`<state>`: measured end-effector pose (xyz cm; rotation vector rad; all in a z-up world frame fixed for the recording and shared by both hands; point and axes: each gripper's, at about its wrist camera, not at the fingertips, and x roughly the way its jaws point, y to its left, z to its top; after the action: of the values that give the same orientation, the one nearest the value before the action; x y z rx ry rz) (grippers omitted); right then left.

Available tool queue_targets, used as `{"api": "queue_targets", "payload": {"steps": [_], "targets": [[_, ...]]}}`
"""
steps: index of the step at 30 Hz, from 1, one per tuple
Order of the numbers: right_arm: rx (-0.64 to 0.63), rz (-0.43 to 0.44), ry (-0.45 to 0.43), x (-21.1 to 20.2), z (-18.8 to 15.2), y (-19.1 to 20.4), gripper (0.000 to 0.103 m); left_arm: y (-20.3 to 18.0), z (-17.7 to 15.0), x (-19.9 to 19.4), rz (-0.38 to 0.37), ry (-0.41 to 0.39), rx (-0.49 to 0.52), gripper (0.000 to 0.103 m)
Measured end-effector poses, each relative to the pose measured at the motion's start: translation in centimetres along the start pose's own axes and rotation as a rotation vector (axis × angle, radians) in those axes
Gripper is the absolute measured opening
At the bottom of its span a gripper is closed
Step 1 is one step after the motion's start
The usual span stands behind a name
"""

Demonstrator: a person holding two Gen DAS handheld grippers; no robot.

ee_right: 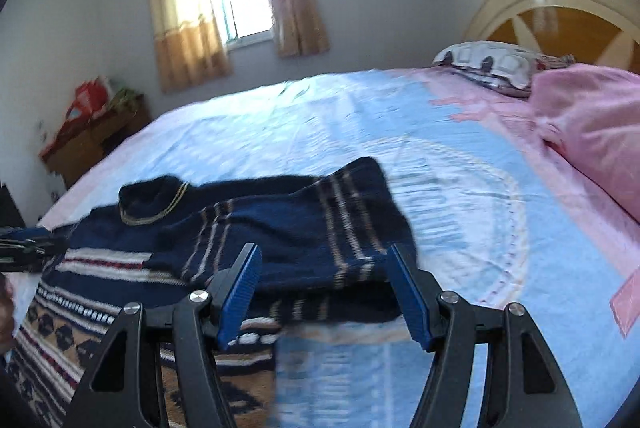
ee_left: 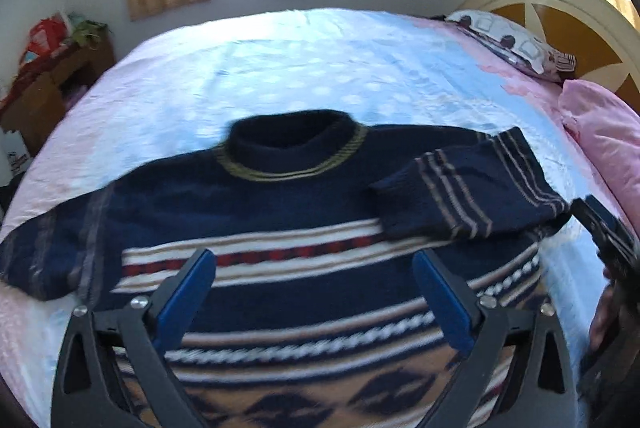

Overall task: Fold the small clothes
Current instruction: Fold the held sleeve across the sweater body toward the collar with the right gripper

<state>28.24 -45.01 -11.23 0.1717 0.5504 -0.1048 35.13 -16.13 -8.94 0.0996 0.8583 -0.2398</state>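
Left tongs (ee_left: pixel 316 268) hang apart above the sweater's (ee_left: pixel 280 196) patterned chest, gripping nothing. Right tongs (ee_right: pixel 324 268) likewise apart, just short of the folded sleeve (ee_right: pixel 288 228). Sweater lies flat on the bed (ee_left: pixel 320 68), front up, collar away; right sleeve already folded across the chest, left sleeve (ee_left: pixel 52 240) spread outward. Judged step: sleeve folding, half done. Next move likely calls for pinching the left cuff and carrying it inward. No containers visible. Pillow (ee_left: pixel 512 40) beyond.
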Motion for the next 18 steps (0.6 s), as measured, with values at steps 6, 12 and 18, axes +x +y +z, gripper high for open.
{"api": "queue_targets", "payload": {"steps": [6,12,18], "targets": [[0.05,0.009,-0.051,-0.4,-0.9,-2.2,0.066,-3.6,1.6,5.9,0.02,0.089,-0.006,0.084],[0.096,0.005,-0.052,-0.4,-1.3,-2.8,0.07,-4.8,1.8,10.1,-0.022,0.177,-0.072,0.076],[0.153,-0.017,-0.06,-0.3,-1.6,-3.8,0.07,-5.7,1.8,9.2,-0.133,0.128,-0.036,0.016]]}}
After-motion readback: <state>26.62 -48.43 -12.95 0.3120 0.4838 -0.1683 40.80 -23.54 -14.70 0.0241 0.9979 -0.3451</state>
